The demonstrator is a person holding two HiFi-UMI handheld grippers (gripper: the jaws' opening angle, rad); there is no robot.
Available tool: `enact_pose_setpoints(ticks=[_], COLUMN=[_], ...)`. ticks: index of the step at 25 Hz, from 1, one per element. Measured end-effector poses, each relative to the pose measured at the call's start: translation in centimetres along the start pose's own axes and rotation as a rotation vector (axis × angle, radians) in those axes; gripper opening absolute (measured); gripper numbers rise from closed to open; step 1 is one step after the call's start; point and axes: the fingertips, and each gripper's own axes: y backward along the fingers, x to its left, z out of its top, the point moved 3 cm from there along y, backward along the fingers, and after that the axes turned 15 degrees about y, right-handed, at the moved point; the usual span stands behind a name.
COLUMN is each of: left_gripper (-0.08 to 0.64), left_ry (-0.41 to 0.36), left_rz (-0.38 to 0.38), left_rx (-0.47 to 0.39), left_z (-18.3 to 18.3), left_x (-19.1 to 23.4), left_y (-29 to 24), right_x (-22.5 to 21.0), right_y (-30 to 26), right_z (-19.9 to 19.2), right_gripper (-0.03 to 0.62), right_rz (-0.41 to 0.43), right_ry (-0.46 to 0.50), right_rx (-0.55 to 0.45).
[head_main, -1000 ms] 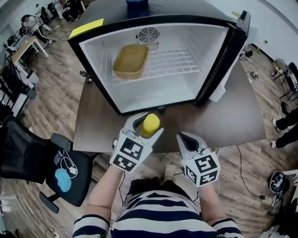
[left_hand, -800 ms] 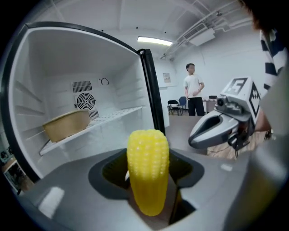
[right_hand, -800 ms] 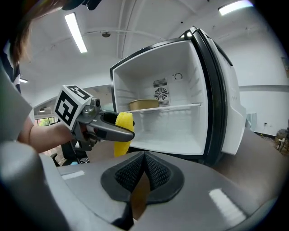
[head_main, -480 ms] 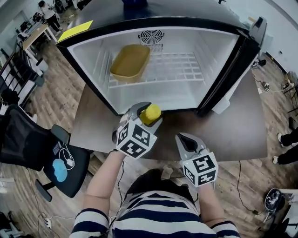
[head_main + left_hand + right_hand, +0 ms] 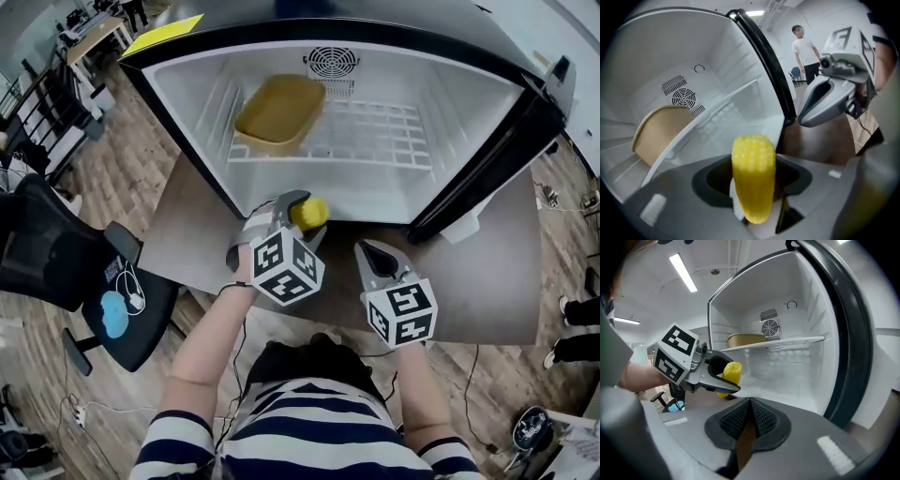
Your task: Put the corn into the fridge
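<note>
A yellow cob of corn (image 5: 309, 213) (image 5: 753, 180) (image 5: 730, 374) sits upright between the jaws of my left gripper (image 5: 298, 215) (image 5: 754, 187), which is shut on it just in front of the fridge's (image 5: 487, 112) lower front edge. The small black fridge stands open on the dark table (image 5: 497, 272), its white inside empty except for a yellow tub (image 5: 279, 112) (image 5: 661, 133) on the left of the wire shelf (image 5: 375, 136). My right gripper (image 5: 373, 258) (image 5: 749, 420) is shut with nothing in it, beside the left one, over the table in front of the fridge.
The fridge door (image 5: 539, 131) swings out at the right. A black office chair (image 5: 84, 281) stands left of the table on the wooden floor. In the left gripper view a person (image 5: 804, 51) stands far off in the room.
My left gripper has carried the corn forward, closer to the fridge's opening. The right gripper has kept its place beside it. The head view has shifted toward the fridge.
</note>
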Motion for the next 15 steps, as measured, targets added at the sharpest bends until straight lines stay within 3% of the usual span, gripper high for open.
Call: enact_pose_setpoints(ticks=[15], left_gripper=[0.0], left_ry=[-0.275], left_rz=[0.126], left_rx=[0.12], left_z=[-1.0], left_x=[1.6], left_y=[-5.2], right_x=[-4.0], right_y=[-5.8], right_z=[0.0], right_gripper=[-0.008], right_rz=[-0.061], right_ry=[0.1], right_rx=[0.028])
